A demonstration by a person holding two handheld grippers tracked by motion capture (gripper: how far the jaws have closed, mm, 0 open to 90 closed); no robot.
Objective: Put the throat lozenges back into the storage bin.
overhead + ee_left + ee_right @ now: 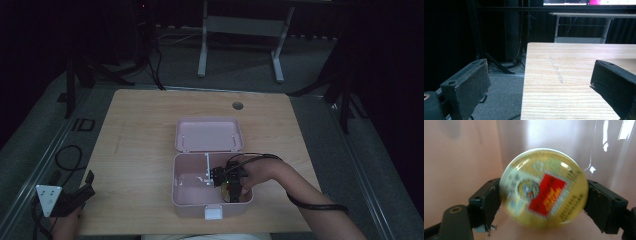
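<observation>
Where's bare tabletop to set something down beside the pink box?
Bare wood lies left of the pink plastic box, up to the left gripper, and right of its open lid. The box's right compartment is crowded: right gripper, round yellow container.

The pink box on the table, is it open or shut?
Open. The pink box's lid is swung back flat on the table, and the right gripper reaches inside, clamping a round yellow container.

Counter [150,135] is pale matt wood grain; the pink box [190,200] looks smooth plastic; the round packet [544,187] is glossy with a printed label; right hand-held gripper [544,202] pads look matt black
</observation>
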